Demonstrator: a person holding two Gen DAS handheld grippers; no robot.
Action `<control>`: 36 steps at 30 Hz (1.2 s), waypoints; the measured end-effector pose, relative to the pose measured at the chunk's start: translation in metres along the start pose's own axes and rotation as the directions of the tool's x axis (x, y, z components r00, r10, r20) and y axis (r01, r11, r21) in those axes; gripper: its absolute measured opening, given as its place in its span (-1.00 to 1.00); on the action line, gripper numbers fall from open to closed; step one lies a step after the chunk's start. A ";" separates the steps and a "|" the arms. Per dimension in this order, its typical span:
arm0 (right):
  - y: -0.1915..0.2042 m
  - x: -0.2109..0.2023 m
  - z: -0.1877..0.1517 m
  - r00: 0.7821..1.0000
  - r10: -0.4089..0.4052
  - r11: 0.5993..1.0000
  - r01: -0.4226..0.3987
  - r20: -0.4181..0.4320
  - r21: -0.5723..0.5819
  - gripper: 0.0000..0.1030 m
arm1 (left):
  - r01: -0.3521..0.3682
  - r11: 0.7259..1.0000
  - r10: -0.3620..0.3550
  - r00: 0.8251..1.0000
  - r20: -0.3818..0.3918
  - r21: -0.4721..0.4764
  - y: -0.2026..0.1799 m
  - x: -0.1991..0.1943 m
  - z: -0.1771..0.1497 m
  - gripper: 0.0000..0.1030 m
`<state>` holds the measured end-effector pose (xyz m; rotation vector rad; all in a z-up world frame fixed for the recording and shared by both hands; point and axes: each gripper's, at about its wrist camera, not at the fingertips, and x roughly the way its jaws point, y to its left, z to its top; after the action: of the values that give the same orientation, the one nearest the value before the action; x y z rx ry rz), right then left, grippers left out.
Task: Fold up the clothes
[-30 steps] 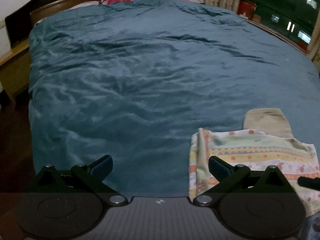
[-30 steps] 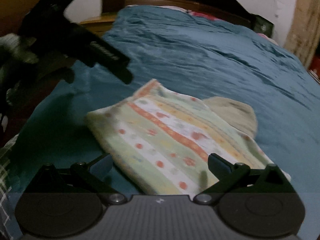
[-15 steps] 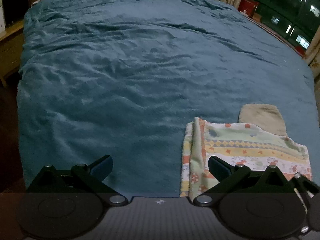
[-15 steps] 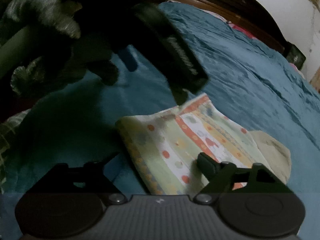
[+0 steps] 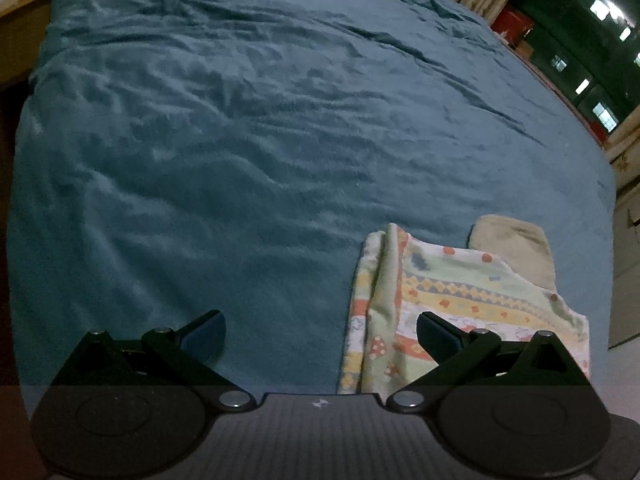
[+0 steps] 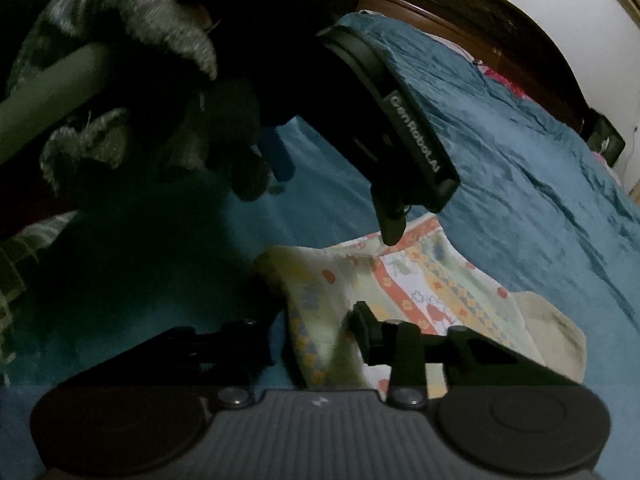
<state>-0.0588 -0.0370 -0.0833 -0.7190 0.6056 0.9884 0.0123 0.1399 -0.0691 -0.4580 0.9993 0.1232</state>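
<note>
Right jaws around patterned cloth [image 6: 416,280] edge.

White "GenRoboAI" lettering along the left tongs [image 6: 336,200] black body.

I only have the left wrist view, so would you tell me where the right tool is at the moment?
Observer: The right tool is at the near edge of the patterned garment, closed on a raised fold of it.
Operator: Thank you. How does my left tool sit over the cloth?
Observer: It hangs above the garment's far, orange-striped corner, with one fingertip just over the edge. I cannot tell if it touches.
</note>
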 end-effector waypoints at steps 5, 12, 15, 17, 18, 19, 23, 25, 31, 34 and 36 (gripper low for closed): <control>-0.013 -0.013 0.002 0.999 0.022 0.997 -0.024 0.034 0.069 -0.63 | 0.032 0.999 -0.033 0.999 -0.020 -0.038 -0.002 0.001 0.001 1.00; -0.025 -0.032 0.002 0.996 0.029 0.989 -0.040 0.080 0.142 -0.72 | 0.121 0.982 -0.134 0.988 -0.079 -0.146 -0.004 0.010 0.004 0.91; -0.030 -0.038 0.001 0.995 0.034 0.985 -0.048 0.089 0.167 -0.72 | 0.164 0.960 -0.190 0.977 -0.098 -0.225 0.002 0.017 0.003 0.60; -0.030 -0.038 0.001 0.995 0.039 0.983 -0.055 0.091 0.176 -0.72 | 0.187 0.947 -0.218 0.971 -0.095 -0.261 0.006 0.019 0.002 0.27; -0.030 -0.038 0.001 0.995 0.041 0.982 -0.057 0.091 0.179 -0.72 | 0.206 0.941 -0.238 0.967 -0.093 -0.269 0.007 0.019 0.002 -0.06; -0.028 -0.038 0.001 0.995 0.042 0.981 -0.058 0.090 0.183 -0.72 | 0.228 0.934 -0.262 0.961 -0.092 -0.276 0.009 0.020 0.002 -0.21; -0.032 -0.038 -0.004 0.995 0.058 0.972 -0.076 0.084 0.224 -0.64 | 0.265 0.926 -0.295 0.952 -0.078 -0.267 0.007 0.020 0.001 -0.65; -0.034 -0.040 -0.007 0.995 0.059 0.966 -0.078 0.083 0.245 -0.54 | 0.257 0.937 -0.281 0.957 -0.069 -0.238 0.003 0.017 0.000 -0.68; -0.057 -0.059 -0.027 0.998 -0.006 0.936 -0.018 0.068 0.351 -0.28 | 0.239 0.954 -0.251 0.967 -0.049 -0.181 -0.005 0.012 0.001 -0.69; -0.084 -0.064 -0.049 0.997 -0.073 0.894 0.053 0.028 0.445 -0.28 | 0.228 0.959 -0.239 0.970 -0.046 -0.167 -0.006 0.012 0.001 -0.69; -0.101 -0.069 -0.066 0.993 -0.119 0.857 0.107 -0.008 0.504 -0.27 | 0.221 0.962 -0.231 0.972 -0.043 -0.158 -0.007 0.012 0.000 -0.69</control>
<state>-0.0060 -0.1604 -0.0471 -0.2699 0.7553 0.6820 0.0209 0.1319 -0.0768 -0.7164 0.9942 -0.0208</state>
